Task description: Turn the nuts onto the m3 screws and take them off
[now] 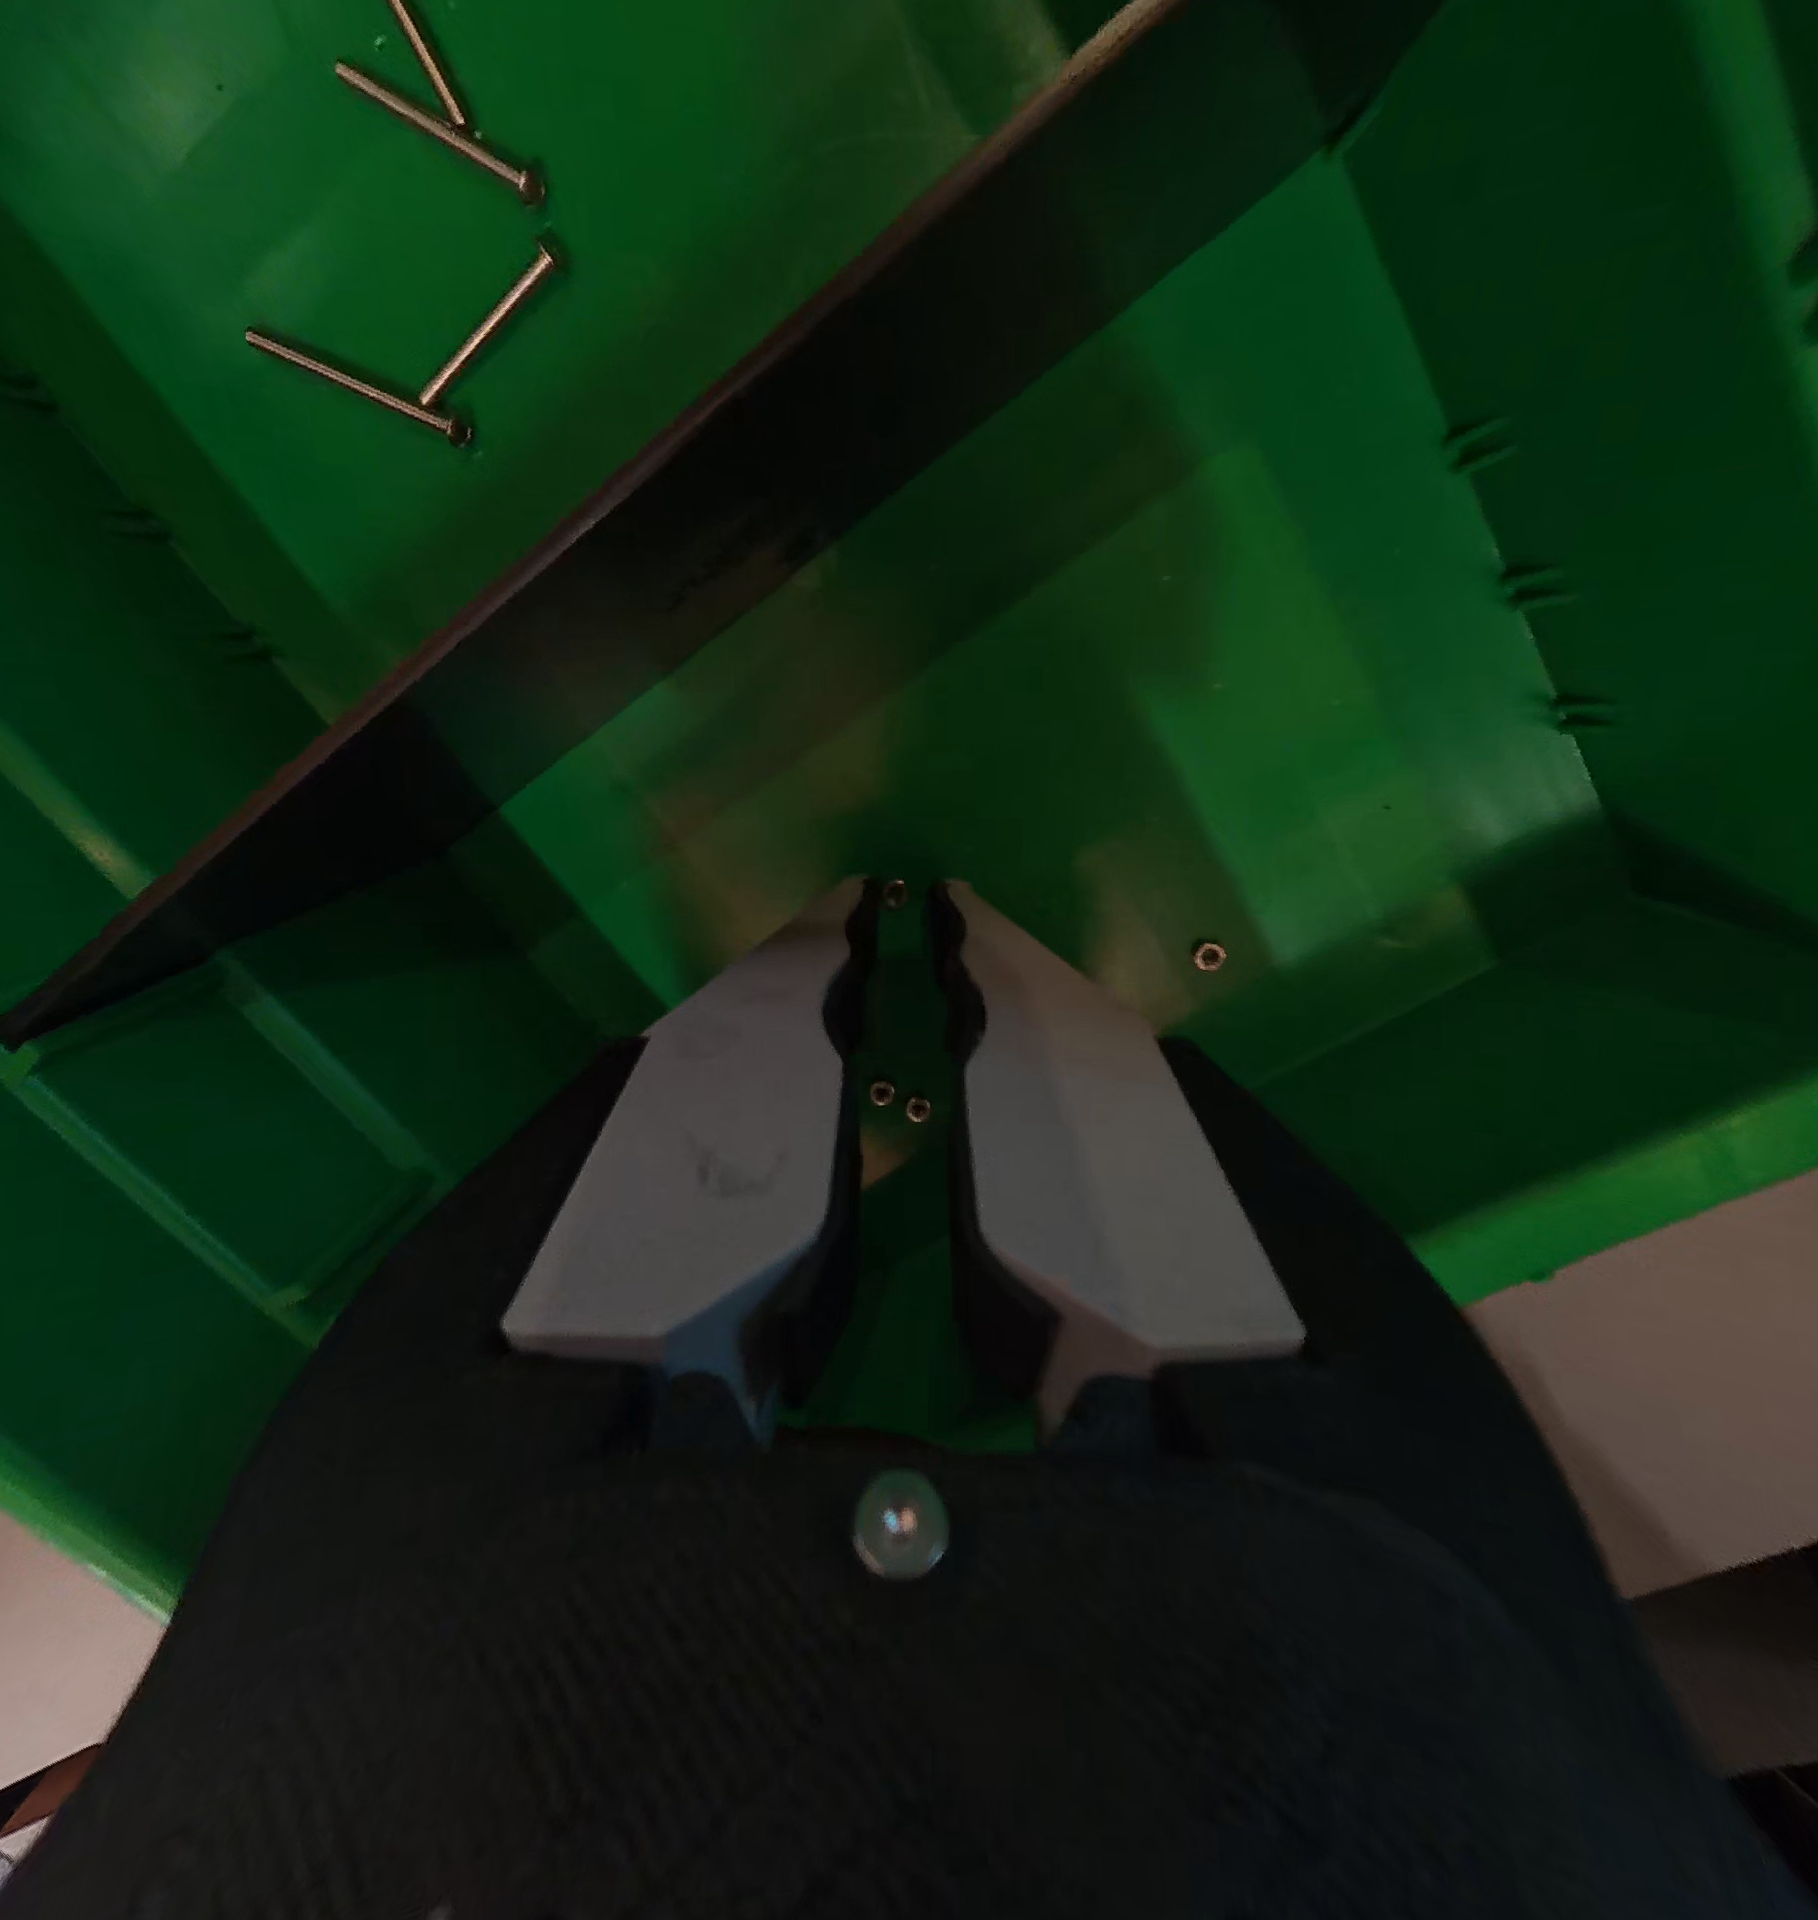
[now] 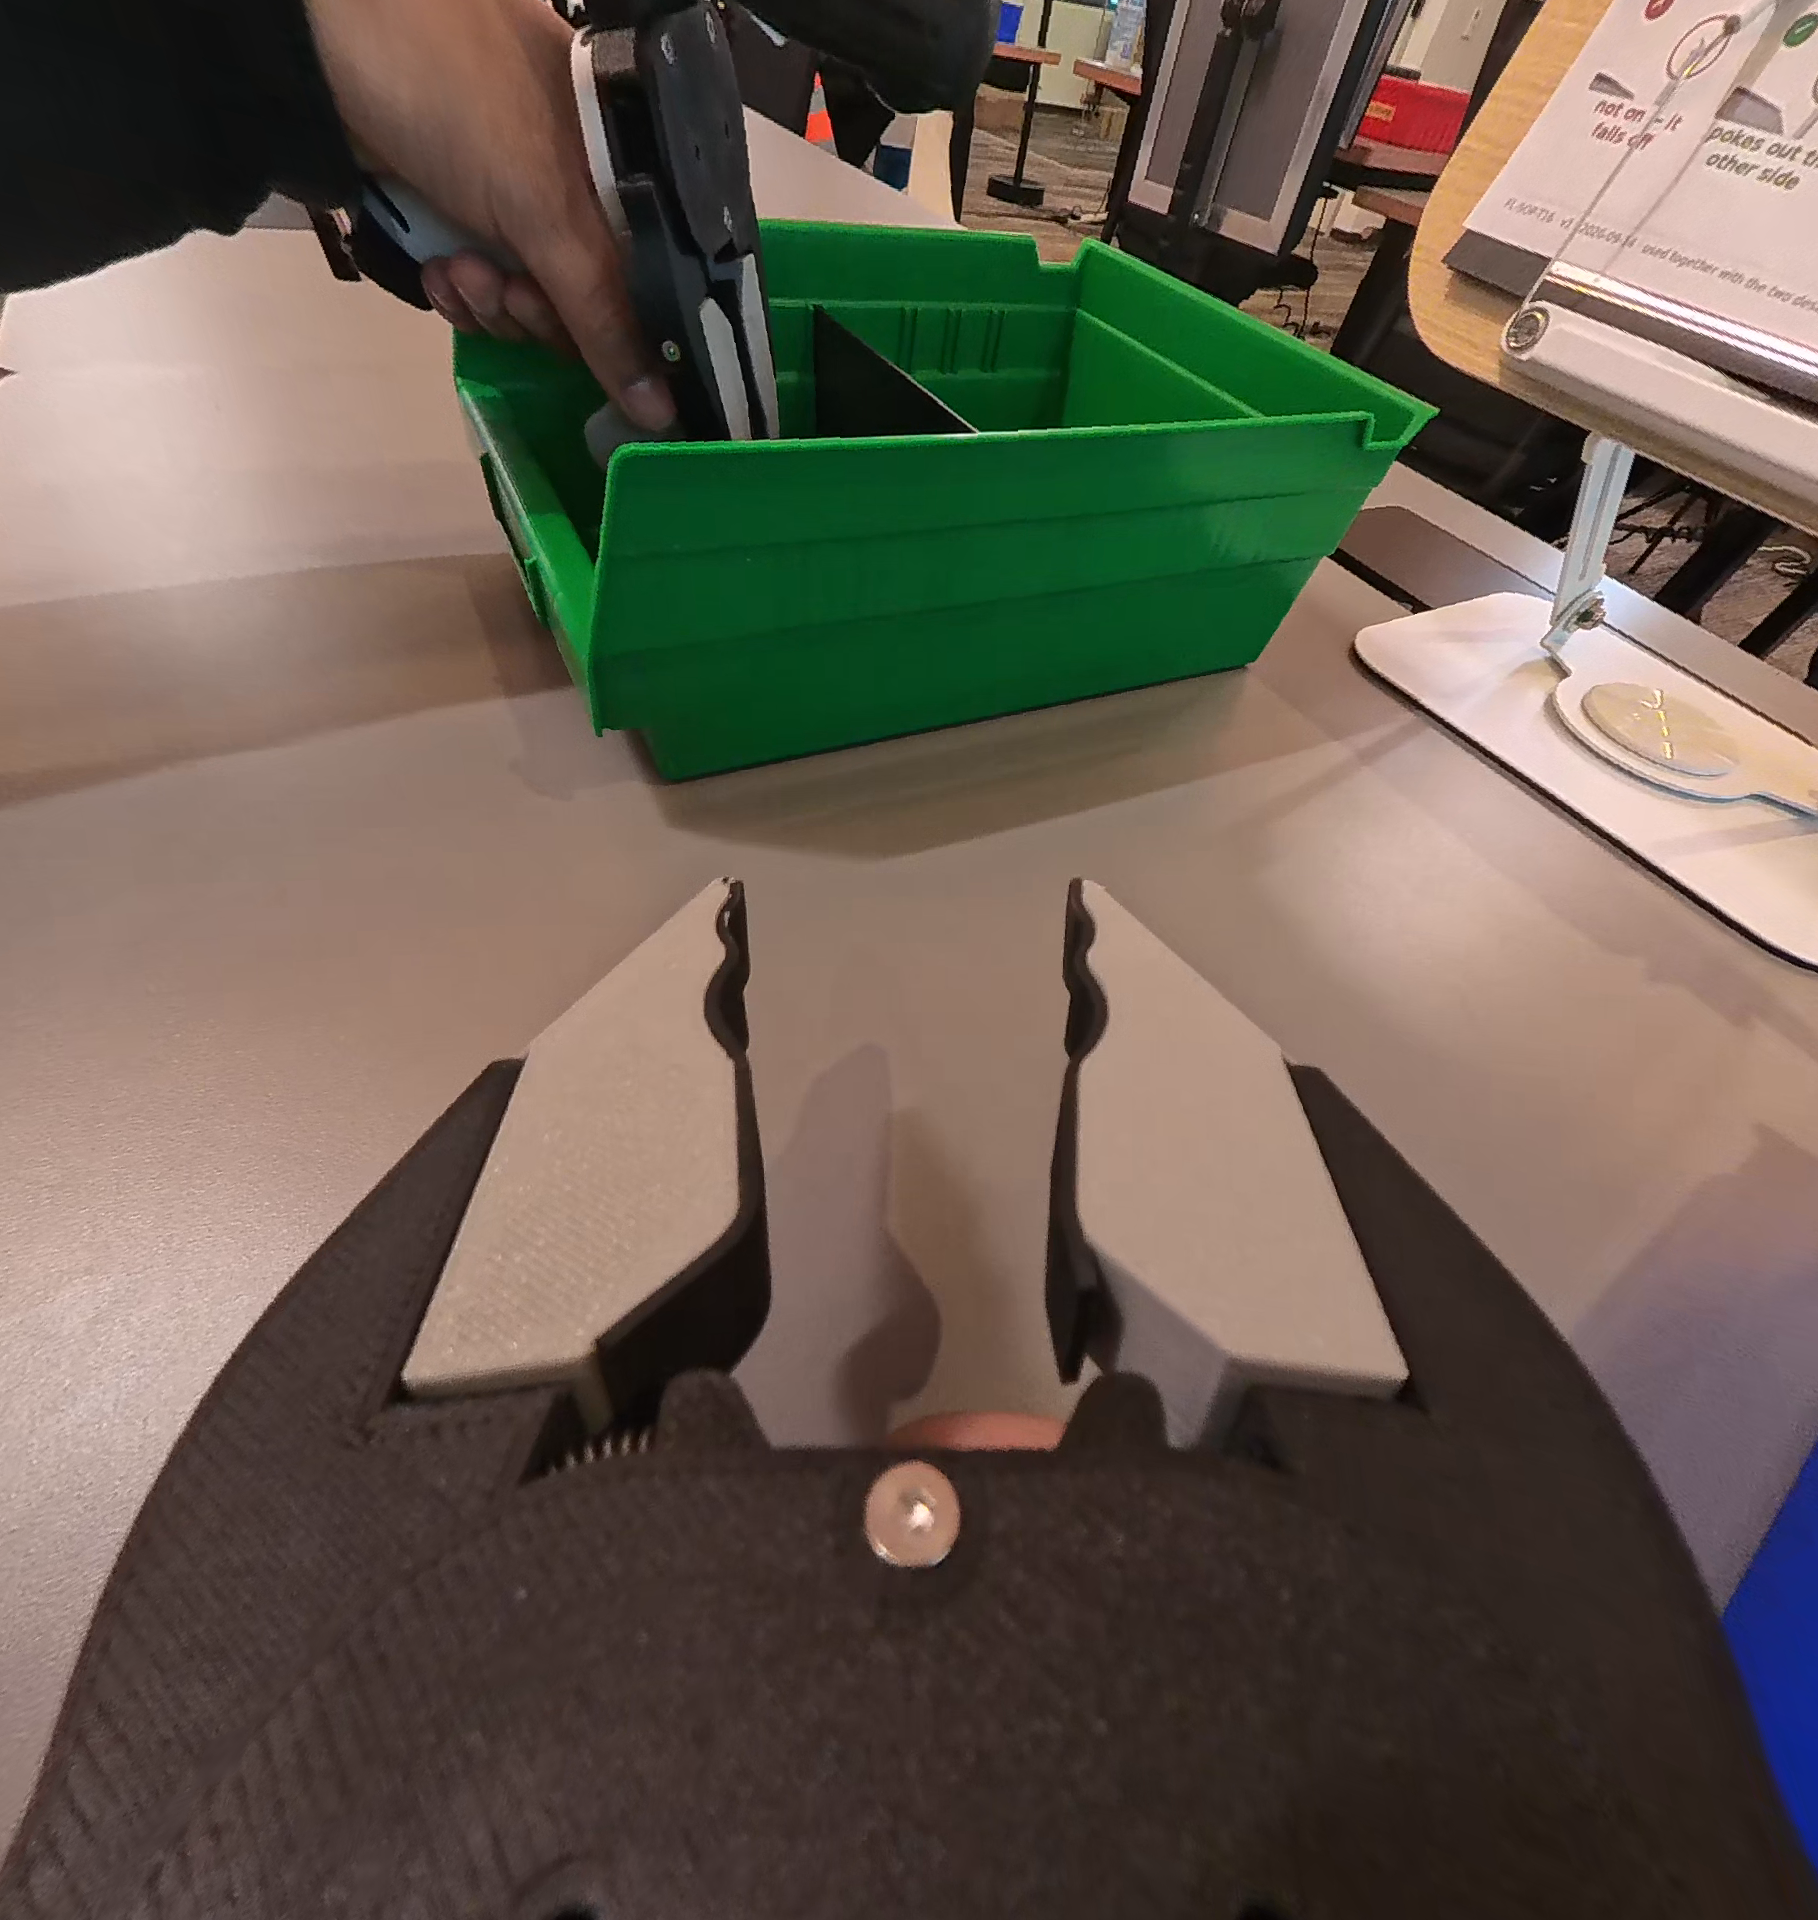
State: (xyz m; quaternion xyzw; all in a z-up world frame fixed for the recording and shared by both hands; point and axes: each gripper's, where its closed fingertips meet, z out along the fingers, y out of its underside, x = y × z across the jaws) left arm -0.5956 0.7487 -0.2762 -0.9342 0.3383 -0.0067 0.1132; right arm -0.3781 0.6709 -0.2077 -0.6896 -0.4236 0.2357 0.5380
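A small silvery hex nut (image 1: 894, 894) lies on the bin floor right at the tips of the left tongs (image 1: 903, 896), hard against the left-hand fingertip. The narrow gap there is not closed on it, so I would call those tongs only slightly parted, about to pinch rather than pinching. 2 more nuts (image 1: 900, 1101) sit side by side farther back between the fingers, and a 4th nut (image 1: 1208, 954) lies off to the right of the tongs: 4 nuts counted.

Beyond a black divider panel (image 1: 614, 582), ahead and left of the tongs, the neighbouring compartment holds thin long metal screws (image 1: 354, 382); I count 4, 1 cut off by the frame edge.

This looks like the pick-up step: fetching a nut. The next move calls for a small closing squeeze centred on that tiny nut, then a straight lift.

The right tongs (image 2: 903, 940) hang spread wide and empty over the grey surface (image 2: 261, 935), short of the 1 green plastic bin (image 2: 936, 582), where a hand (image 2: 489, 177) plunges the left tool in.
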